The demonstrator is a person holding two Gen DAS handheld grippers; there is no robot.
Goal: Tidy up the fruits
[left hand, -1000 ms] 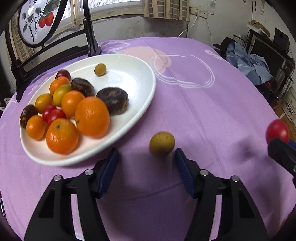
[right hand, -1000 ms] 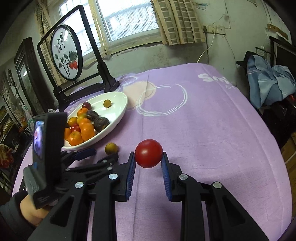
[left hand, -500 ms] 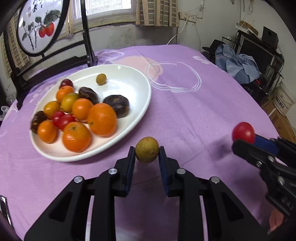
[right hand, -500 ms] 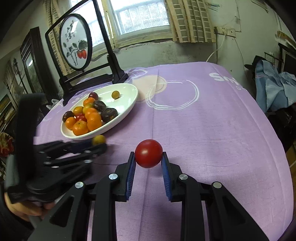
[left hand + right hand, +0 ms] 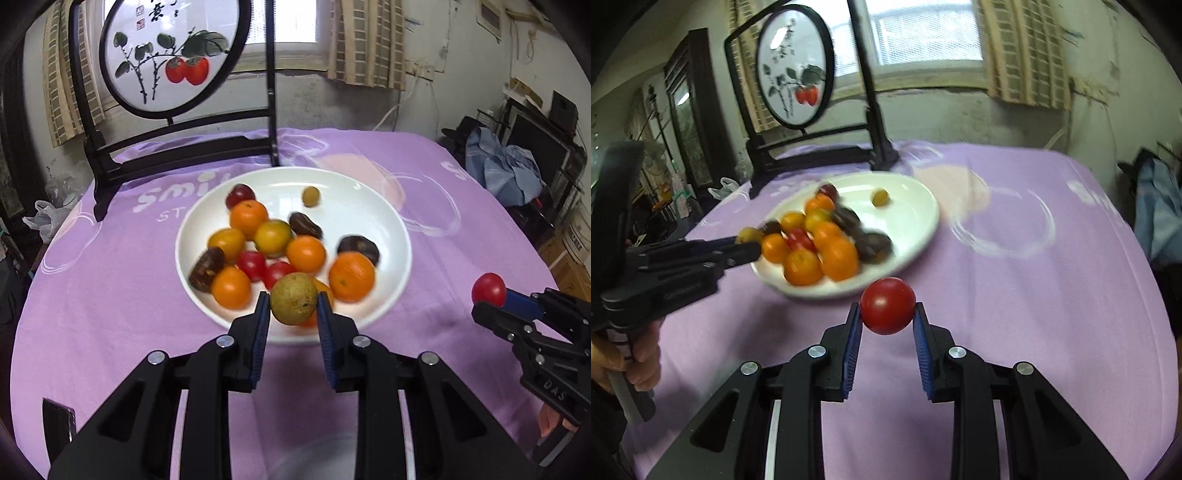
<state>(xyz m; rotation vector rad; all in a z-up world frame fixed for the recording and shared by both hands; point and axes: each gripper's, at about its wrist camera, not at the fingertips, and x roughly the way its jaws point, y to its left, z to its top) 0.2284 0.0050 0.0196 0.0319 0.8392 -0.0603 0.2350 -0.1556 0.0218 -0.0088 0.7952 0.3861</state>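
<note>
A white oval plate on the purple tablecloth holds several oranges, red tomatoes and dark fruits. My left gripper is shut on a brownish-green round fruit, held in the air over the plate's near rim. In the right wrist view the same left gripper reaches in from the left over the plate. My right gripper is shut on a red tomato, above the cloth just in front of the plate; in the left wrist view the tomato shows at the right.
A dark wooden stand with a round painted screen rises behind the plate. A small green fruit lies alone at the plate's far side. A person's hand grips the left tool. Blue clothes lie off the table's right.
The left jaws closed on the brownish-green fruit, lifted it off the cloth and carried it over the plate's rim. The right gripper, still holding the tomato, moved closer to the plate.
</note>
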